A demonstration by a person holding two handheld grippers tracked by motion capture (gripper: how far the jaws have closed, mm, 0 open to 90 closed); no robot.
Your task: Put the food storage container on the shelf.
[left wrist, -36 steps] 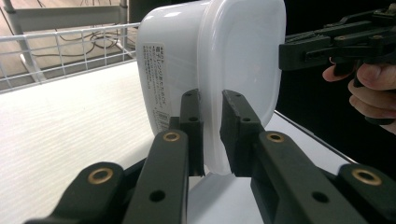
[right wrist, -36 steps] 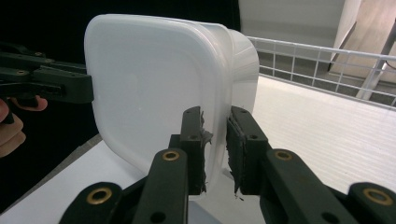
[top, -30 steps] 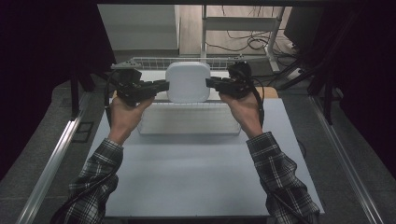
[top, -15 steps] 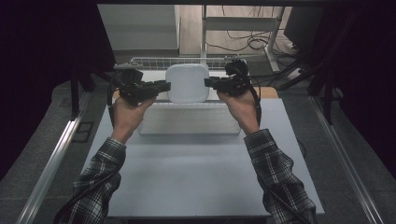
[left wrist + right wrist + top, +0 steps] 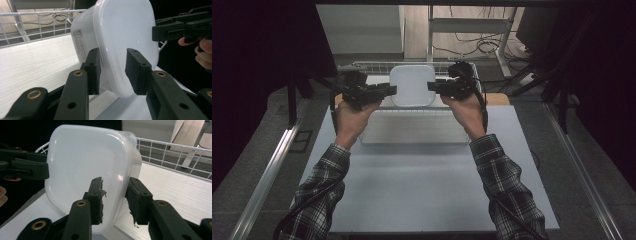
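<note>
Since a second ago: white rounded-square plastic container [image 5: 413, 85] carried slightly toward 12 o'clock, both hands advancing.

Left gripper [image 5: 388, 90]: pinching the container's 9 o'clock rim between narrowly set jaws.

Container: hanging in the air over a white wire basket [image 5: 362, 66], beyond a long clear tray [image 5: 414, 127]. Flat lidded face pointing up at the high view, near-square, long axis unclear.

Right gripper [image 5: 433, 86]: clamping the 3 o'clock rim likewise, probably sharing the load to keep it level.
</note>
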